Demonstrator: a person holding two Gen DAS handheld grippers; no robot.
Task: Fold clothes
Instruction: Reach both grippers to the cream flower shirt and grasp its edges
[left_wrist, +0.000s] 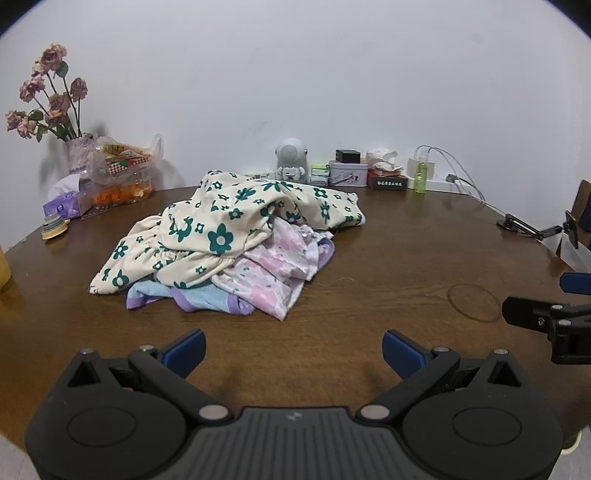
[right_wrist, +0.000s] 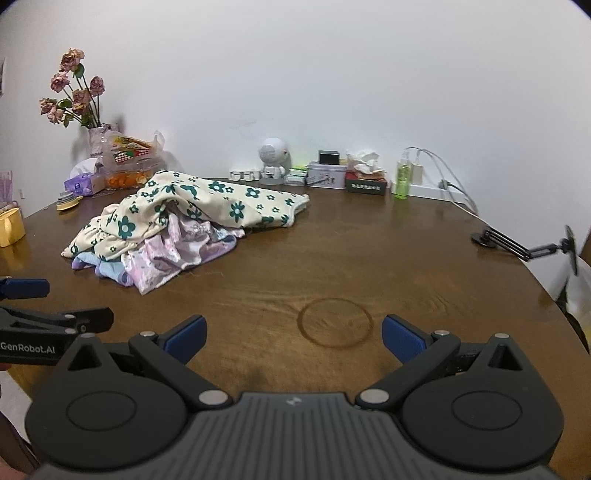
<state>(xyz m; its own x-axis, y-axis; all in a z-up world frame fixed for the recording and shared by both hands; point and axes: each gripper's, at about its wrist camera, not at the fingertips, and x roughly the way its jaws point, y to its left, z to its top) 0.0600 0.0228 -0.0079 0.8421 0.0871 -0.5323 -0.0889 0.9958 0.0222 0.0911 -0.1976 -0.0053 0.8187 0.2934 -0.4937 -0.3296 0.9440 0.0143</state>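
Blue-padded fingers of the left gripper (left_wrist: 293, 349) and right gripper (right_wrist: 293, 338) gape wide, empty, short of the clothes pile (left_wrist: 229, 240).

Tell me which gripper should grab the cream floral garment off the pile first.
Left. The left gripper is open and faces the cream floral garment nearly head-on. The right gripper, also open, points at bare table, with the pile off to its left.

Only readable text: "GenRobot.AI", white on the black side of the left gripper (right_wrist: 55, 302), right wrist view. Dark box (right_wrist: 366, 184) and grey tin (right_wrist: 327, 175) at the wall carry print, too small to read.
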